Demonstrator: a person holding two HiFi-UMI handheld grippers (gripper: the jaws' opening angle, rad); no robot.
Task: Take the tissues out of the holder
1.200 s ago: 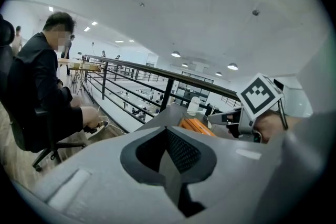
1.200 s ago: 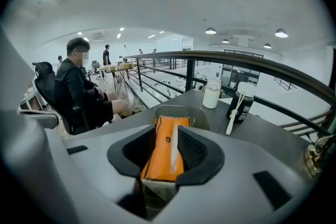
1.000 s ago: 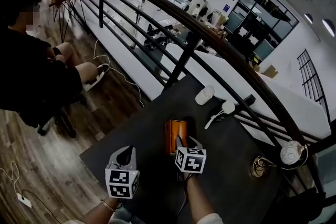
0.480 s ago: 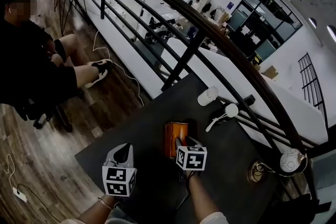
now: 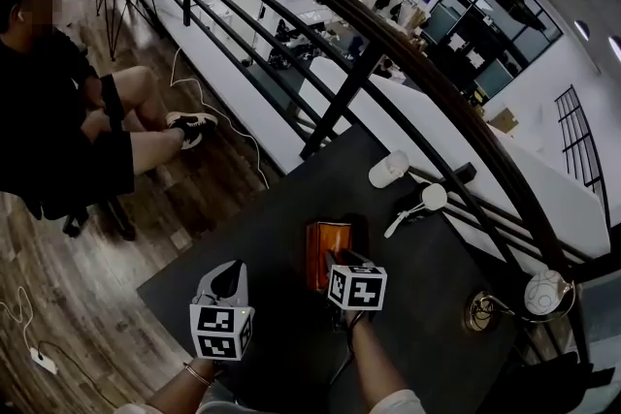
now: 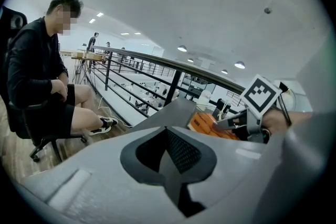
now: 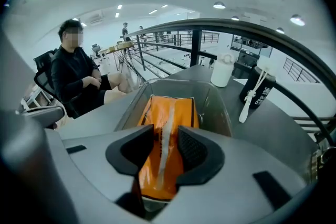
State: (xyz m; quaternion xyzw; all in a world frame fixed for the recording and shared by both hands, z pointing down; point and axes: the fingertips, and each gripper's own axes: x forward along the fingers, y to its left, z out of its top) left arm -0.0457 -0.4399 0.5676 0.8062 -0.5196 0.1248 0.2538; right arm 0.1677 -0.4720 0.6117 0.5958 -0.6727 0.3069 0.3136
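The orange tissue pack point(image 7: 169, 128) lies in the clear holder point(image 7: 218, 107). Its near end sits between the spread jaws of the right tool point(image 7: 167, 137), which is released and not gripping it. The holder stands on the dark desk point(image 5: 252, 238) just ahead of that tool. The left tool point(image 6: 169, 147), off to its left, is clenched on nothing.
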